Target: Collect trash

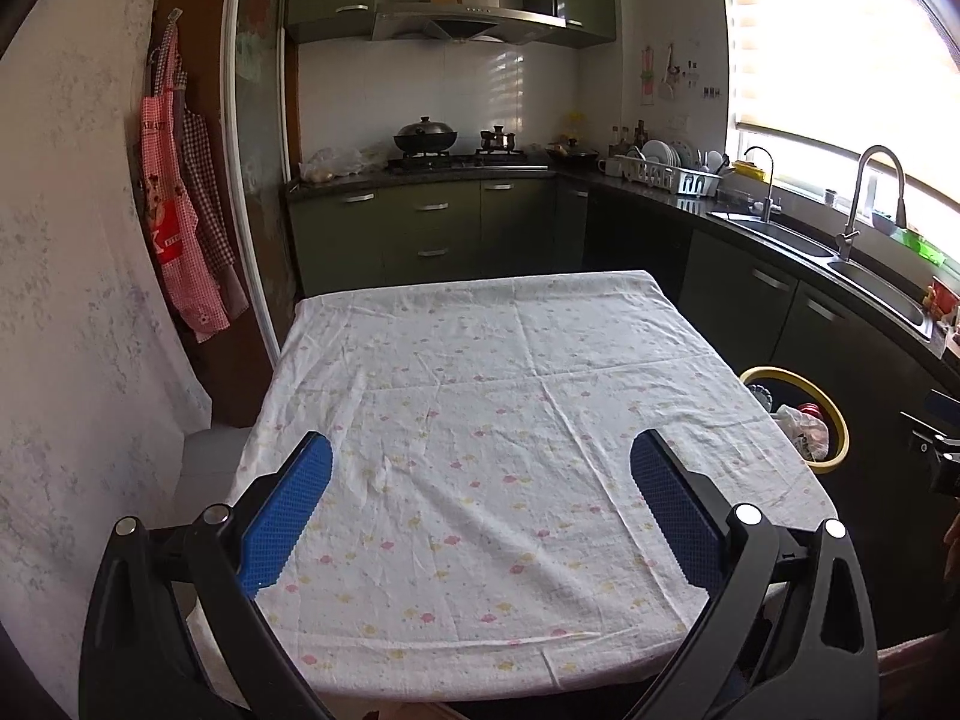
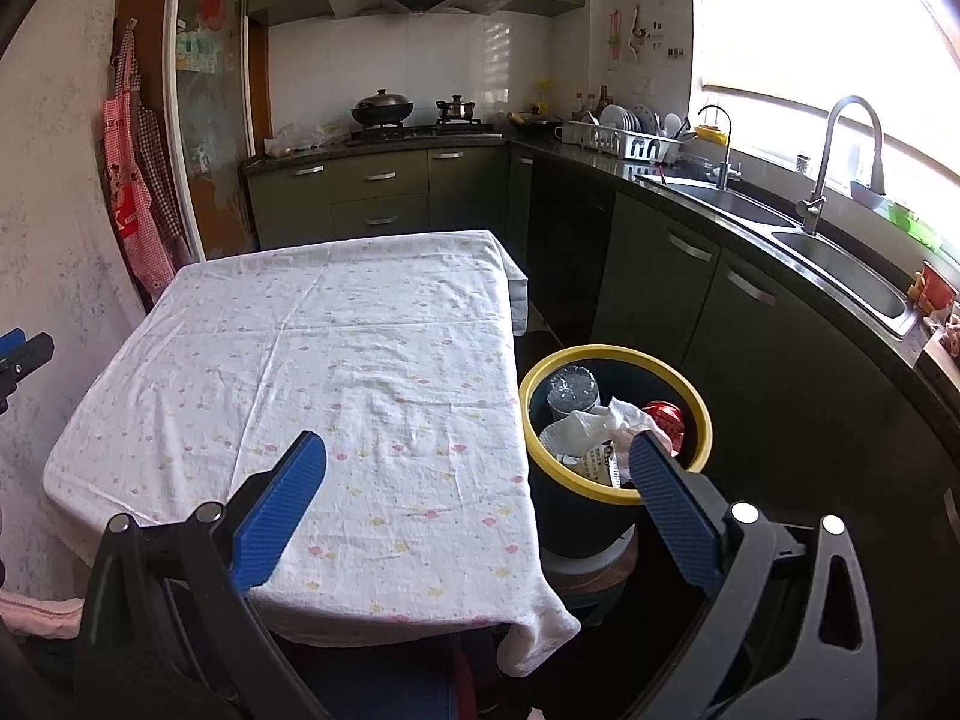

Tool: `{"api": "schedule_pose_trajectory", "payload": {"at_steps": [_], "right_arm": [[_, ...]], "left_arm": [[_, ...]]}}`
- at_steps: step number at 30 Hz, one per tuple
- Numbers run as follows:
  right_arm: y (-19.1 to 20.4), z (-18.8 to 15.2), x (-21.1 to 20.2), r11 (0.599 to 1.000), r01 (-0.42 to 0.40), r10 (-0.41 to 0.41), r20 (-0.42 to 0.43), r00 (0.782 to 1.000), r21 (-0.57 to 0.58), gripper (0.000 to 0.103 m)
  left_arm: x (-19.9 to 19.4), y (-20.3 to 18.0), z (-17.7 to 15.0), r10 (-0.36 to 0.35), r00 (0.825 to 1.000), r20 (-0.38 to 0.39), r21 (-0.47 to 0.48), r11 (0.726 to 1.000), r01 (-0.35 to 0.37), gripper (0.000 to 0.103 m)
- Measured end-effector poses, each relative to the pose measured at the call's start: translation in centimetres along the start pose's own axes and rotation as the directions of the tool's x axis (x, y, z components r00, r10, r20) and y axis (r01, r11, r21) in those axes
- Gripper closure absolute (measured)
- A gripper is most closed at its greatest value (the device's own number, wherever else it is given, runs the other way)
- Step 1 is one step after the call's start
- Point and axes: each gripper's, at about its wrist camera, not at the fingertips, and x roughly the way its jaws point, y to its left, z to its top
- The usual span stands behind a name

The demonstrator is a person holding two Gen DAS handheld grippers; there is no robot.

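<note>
A kitchen with green cabinets is running round two walls, and in the middle the table point(image 1: 480, 408) is standing under a white cloth with small pink and yellow prints. Nothing is lying on the cloth in either view; no scrap, bottle or wrapper is showing anywhere on the table.

Just beside the table's right edge, on the floor side, the bin point(image 2: 702, 414) with its yellow rim is sitting on a low stand. It is holding the trash: a clear bottle point(image 2: 573, 390) toward the back, crumpled paper point(image 2: 594, 426) in the middle, a red can point(image 2: 663, 414) on the side away from the table, and a printed wrapper point(image 2: 600, 459) at the front. In the left view the bin point(image 1: 840, 420) is peeking out past the same table edge.

The left gripper point(image 1: 480, 456) is hovering over the near half of the table, its blue pads spread wide and gripping nothing. The right gripper point(image 2: 477, 450) is hanging over the table's near right corner, fingers equally wide apart and empty, one pad overlapping the bin's rim in the view.

Judging from this, the collecting is looking finished or nearly so: the trash is resting in the bin, both grippers are carrying nothing, and no further piece is appearing within view
</note>
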Motion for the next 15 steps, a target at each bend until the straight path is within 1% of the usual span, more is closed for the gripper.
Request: {"api": "schedule_pose_trajectory", "payload": {"at_steps": [15], "right_arm": [[-0.16, 0.26, -0.3, 1.0, 0.005, -0.005, 0.019, 1.0, 0.002, 0.007]], "left_arm": [[-0.23, -0.23, -0.16, -0.002, 1.0, 0.013, 0.004, 1.0, 0.002, 0.005]]}}
